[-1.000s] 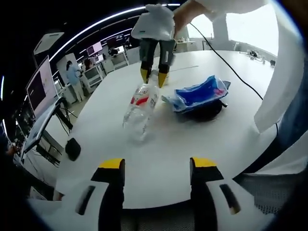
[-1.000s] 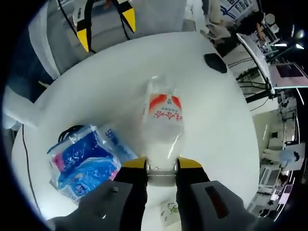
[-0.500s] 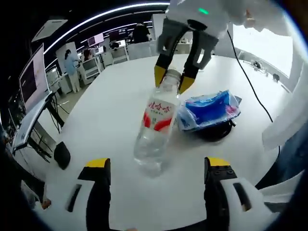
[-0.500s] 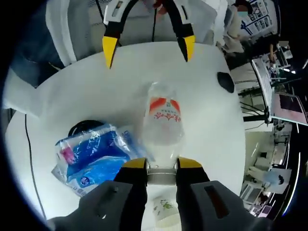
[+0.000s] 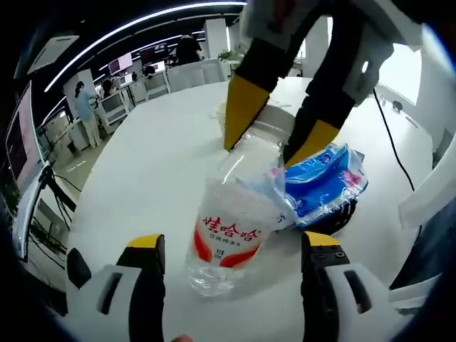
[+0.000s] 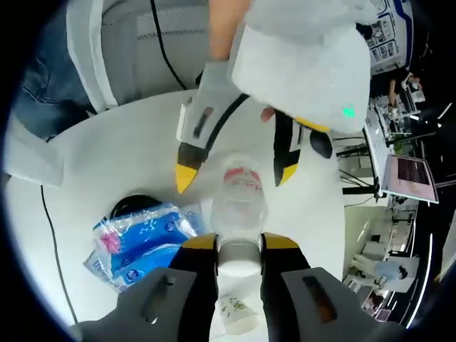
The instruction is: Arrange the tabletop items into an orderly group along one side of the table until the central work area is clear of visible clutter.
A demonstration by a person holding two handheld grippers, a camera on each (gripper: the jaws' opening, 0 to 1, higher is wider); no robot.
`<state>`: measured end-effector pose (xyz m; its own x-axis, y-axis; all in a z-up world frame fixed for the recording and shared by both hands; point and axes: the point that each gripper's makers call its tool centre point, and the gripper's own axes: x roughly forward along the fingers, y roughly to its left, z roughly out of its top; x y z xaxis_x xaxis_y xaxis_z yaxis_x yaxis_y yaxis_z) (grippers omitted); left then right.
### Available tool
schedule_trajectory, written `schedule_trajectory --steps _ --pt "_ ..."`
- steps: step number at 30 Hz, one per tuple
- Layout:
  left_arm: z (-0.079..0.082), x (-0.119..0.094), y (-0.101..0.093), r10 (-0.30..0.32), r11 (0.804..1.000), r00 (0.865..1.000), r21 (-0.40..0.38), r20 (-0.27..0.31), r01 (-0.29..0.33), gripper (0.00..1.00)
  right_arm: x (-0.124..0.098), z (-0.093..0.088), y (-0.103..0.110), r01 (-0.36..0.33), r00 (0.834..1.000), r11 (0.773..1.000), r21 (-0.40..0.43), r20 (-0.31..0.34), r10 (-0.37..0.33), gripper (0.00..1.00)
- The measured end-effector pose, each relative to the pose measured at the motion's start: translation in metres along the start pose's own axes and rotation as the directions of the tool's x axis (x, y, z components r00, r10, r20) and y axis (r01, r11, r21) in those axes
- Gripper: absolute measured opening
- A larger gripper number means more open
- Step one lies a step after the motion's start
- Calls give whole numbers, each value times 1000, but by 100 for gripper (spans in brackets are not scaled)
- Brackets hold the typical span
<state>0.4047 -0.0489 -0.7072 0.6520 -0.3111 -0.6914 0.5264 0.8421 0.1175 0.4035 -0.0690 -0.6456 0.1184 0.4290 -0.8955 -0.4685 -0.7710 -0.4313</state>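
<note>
Water bottle (image 5: 231, 224) sits mid-frame in left gripper view, held off the white table (image 5: 149, 164) by its cap end, w/ the right gripper (image 6: 239, 246) clamped on the neck, prob. to carry it to one side. Left gripper (image 5: 231, 246) is spread wide around the bottle's base, gripping nothing, likely ready to take it. Blue packet (image 5: 324, 182) lies at right, just beside bottle.

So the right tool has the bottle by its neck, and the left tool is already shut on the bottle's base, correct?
Not quite. The right tool does clamp the bottle at its neck, but the left tool is open, its jaws standing apart on either side of the base, as the left gripper view shows.
</note>
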Motion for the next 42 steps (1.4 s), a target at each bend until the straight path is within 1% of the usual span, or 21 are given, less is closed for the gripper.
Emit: schedule_trajectory --steps 3,5,6,8,9,10,15,16,19,21,23,27,29,31,34,35,37,38,40,41,42 --pt "4 11 -1 3 995 1000 102 -5 -2 72 -1 3 -1 0 1000 1000 -10 5 0 18" --pt "13 17 -1 0 993 1000 119 25 -3 60 -1 6 -2 -1 1000 1000 -21 12 1 18" --pt "14 18 4 32 993 999 115 29 -35 58 -2 7 -2 -3 1000 1000 -24 14 3 18" --pt "20 20 8 29 991 998 128 60 -37 49 -3 11 -3 -3 1000 1000 -27 28 4 18" --pt "20 21 4 1 988 998 154 59 -10 50 -3 11 -3 -3 1000 999 -32 27 4 18" --pt "24 23 10 39 985 995 161 88 -53 49 -3 11 -6 1 1000 999 -34 25 0 18" --pt "21 19 14 44 976 995 208 94 -63 43 -3 4 -8 -2 1000 999 -54 5 2 19" --pt "21 18 12 35 983 994 174 102 -52 43 -2 6 -7 0 1000 999 -54 20 2 19" --pt "21 18 13 39 981 994 187 103 -58 40 -2 4 -7 43 999 998 -51 11 -43 21" --pt "24 15 12 9 995 990 93 138 -22 40 -3 5 -15 109 994 992 -64 36 -107 25" --pt "29 13 9 -11 999 986 46 165 3 39 -7 7 -18 142 988 990 -11 63 -141 29" --pt "34 12 6 -17 1000 982 27 189 12 39 -19 4 -17 200 975 978 60 86 -205 33" --pt "38 12 7 -10 1000 978 8 207 9 39 -24 -4 -13 231 968 967 110 78 -241 40" --pt "44 12 9 8 998 971 -65 238 8 40 -30 -9 -12 267 955 944 191 80 -286 48" --pt "59 5 15 39 981 949 -192 312 23 40 -47 -25 -7 323 925 845 426 45 -377 43" --pt "61 4 16 46 980 945 -198 323 21 40 -52 -30 -5 337 916 814 473 36 -399 43" --pt "64 3 18 50 981 947 -194 317 13 41 -62 -42 3 336 902 728 598 18 -432 46" --pt "66 3 19 54 980 947 -197 317 11 41 -70 -48 7 316 886 629 710 16 -463 48" --pt "69 5 22 61 979 946 -205 319 6 41 -82 -61 12 288 858 466 837 -8 -514 53" --pt "70 5 24 65 977 945 -213 320 5 41 -92 -70 15 254 828 331 909 -27 -560 56" --pt "72 5 26 71 975 943 -221 324 3 41 -98 -76 21 212 814 243 947 -34 -580 58"
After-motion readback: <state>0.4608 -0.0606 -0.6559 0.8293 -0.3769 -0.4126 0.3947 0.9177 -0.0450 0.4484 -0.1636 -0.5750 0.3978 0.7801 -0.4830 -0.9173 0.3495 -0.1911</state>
